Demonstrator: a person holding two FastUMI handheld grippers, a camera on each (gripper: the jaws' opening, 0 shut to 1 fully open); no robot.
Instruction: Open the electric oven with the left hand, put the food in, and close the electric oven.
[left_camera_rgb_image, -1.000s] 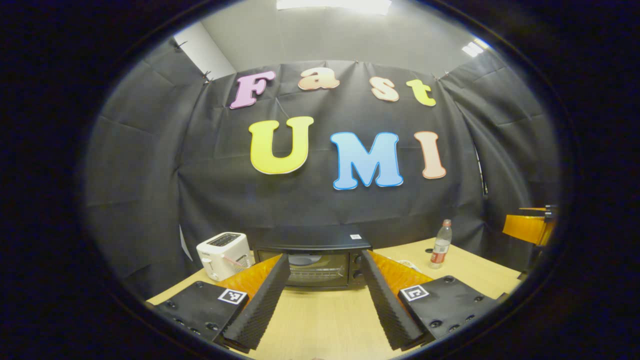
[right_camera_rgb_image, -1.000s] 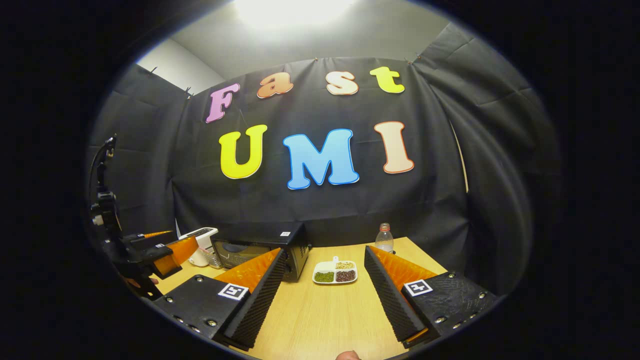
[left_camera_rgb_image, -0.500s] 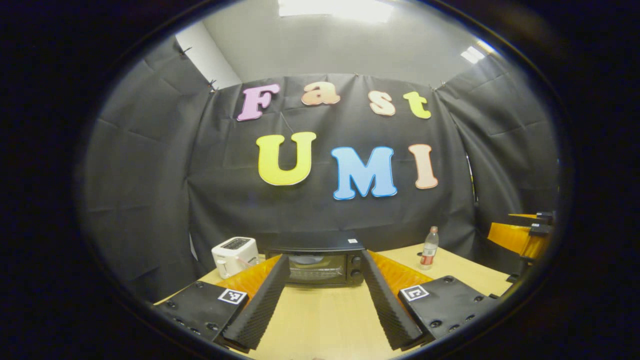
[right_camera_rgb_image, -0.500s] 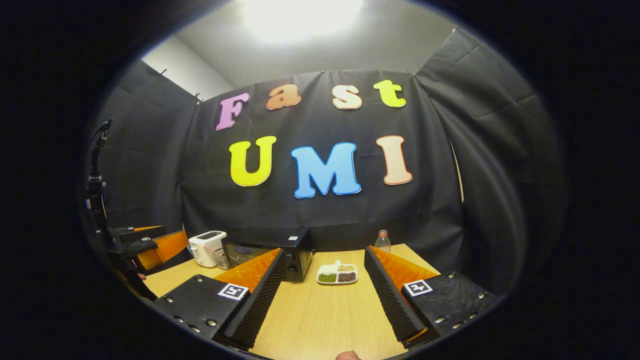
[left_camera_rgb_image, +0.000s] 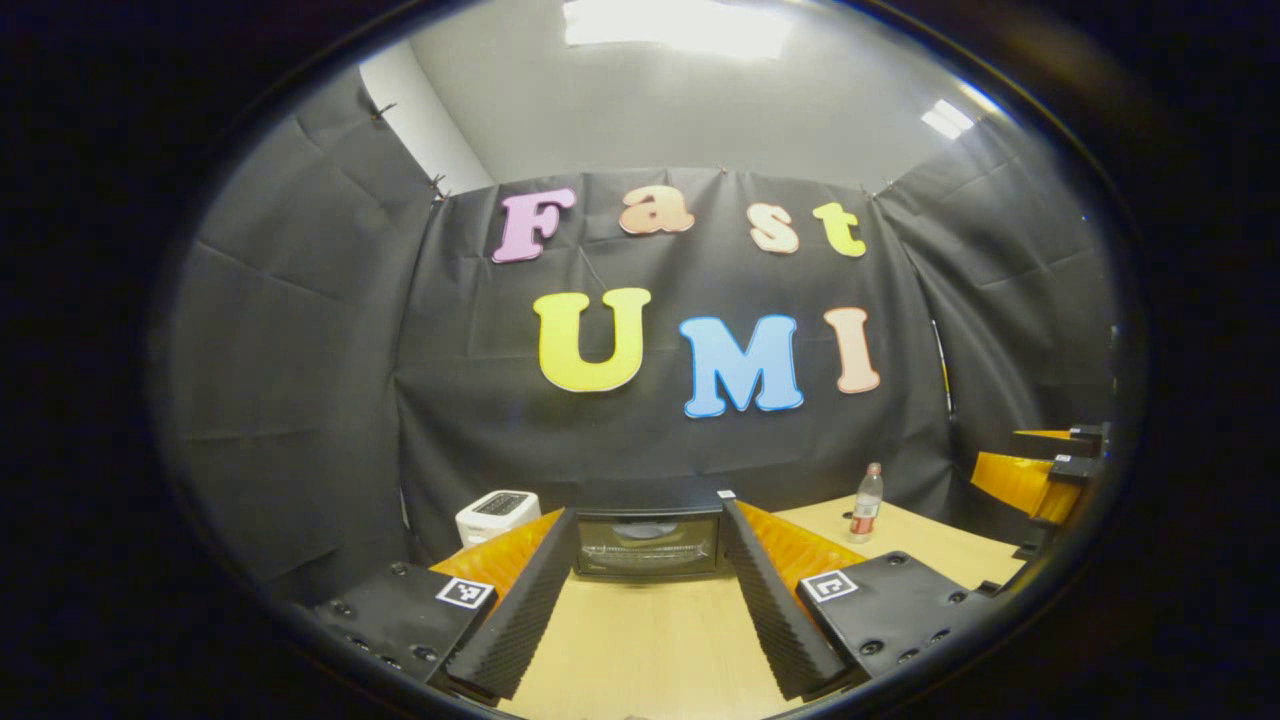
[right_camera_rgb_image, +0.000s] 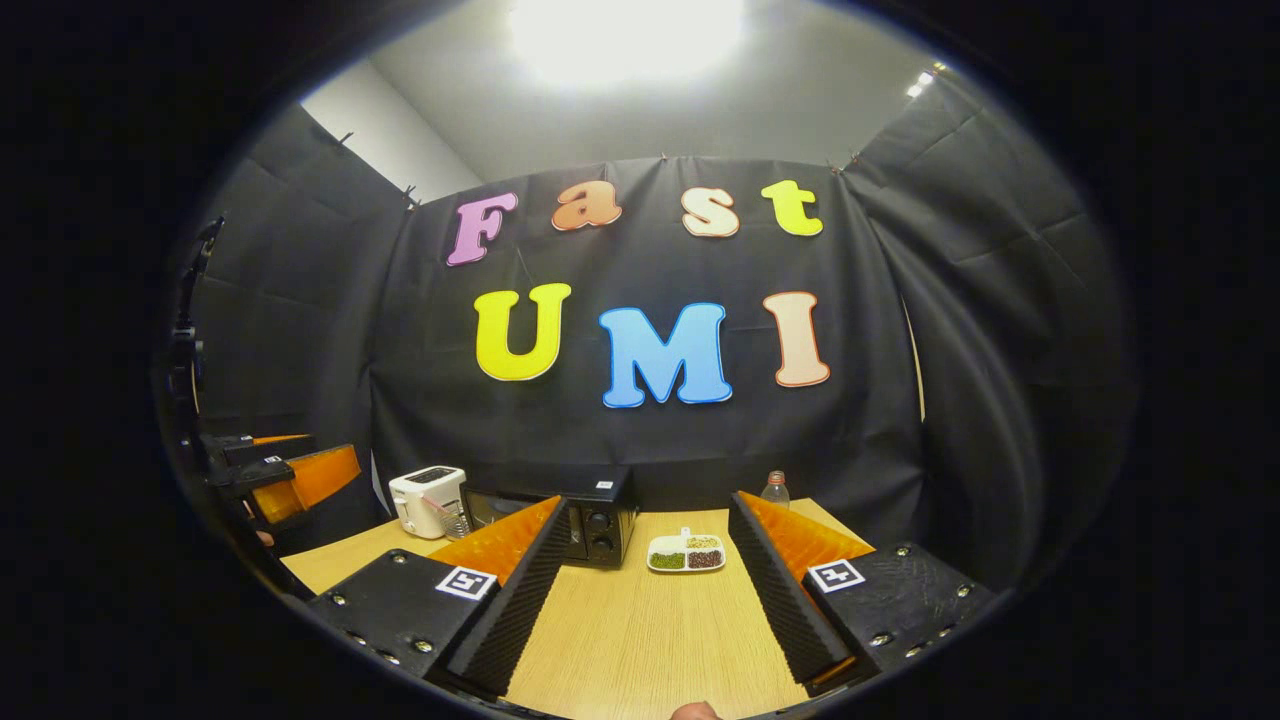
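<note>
Two grippers hang above the wooden worktop (right_camera_rgb_image: 640, 640), both with jaws spread wide and holding nothing. The left gripper (left_camera_rgb_image: 645, 610) faces the electric oven (left_camera_rgb_image: 648, 543) head-on; the oven sits at the far edge of the worktop against the black cloth wall, door closed, framed between the two fingers but well apart from them. The right gripper (right_camera_rgb_image: 640, 610) looks toward the white divided dish of food (right_camera_rgb_image: 686, 553), which rests on the worktop just beside the oven's knob side (right_camera_rgb_image: 598, 532), untouched. By my reading the task stands at its very start: the approach to the oven door, nothing opened and nothing lifted. The next move calls for the left gripper to travel forward across the bare wood and meet the top edge of the door, where a handle would be, though the handle itself is too small to make out from here. A white toaster (right_camera_rgb_image: 428, 500) stands close on the oven's other side, and a plastic bottle (left_camera_rgb_image: 866, 502) stands off to the right near the back edge, so the open room lies in front. The door looks likely to swing down toward the worktop, and the dish sits clear of that path, I judge.
</note>
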